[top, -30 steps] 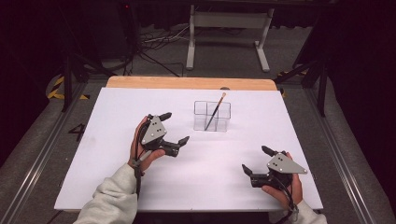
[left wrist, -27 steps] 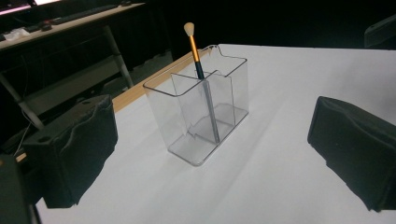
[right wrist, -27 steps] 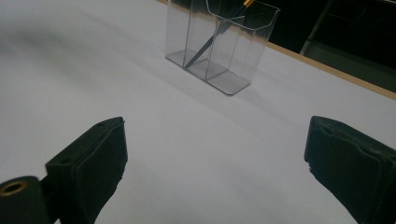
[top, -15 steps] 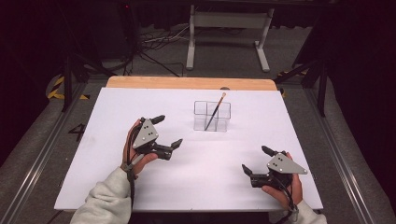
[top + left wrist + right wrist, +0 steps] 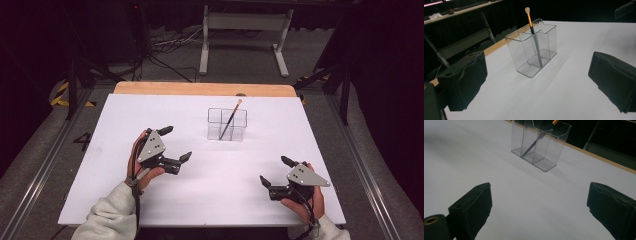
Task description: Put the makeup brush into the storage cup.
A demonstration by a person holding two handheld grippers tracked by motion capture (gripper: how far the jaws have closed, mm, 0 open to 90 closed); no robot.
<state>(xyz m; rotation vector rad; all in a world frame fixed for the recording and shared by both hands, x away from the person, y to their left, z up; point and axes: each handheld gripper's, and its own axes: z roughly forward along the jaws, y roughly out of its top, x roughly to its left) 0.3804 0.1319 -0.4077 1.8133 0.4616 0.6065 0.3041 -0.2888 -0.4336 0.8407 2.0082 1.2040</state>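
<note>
Two hand-held grippers are hovering over the white tabletop with jaws spread apart and nothing between them: the left hand-held gripper is sitting near the clear organizer, ahead of it and to its right, while the right hand-held gripper is resting well apart from it. The brush is leaning tilted in a compartment, bristles up. Any reach for the brush is risking a jaw knocking the light organizer's wall, likely sliding or tipping it.

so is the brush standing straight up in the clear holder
No, tilted: the thin gold-banded brush leans across the clear plastic divided holder, tip above the rim.
</note>
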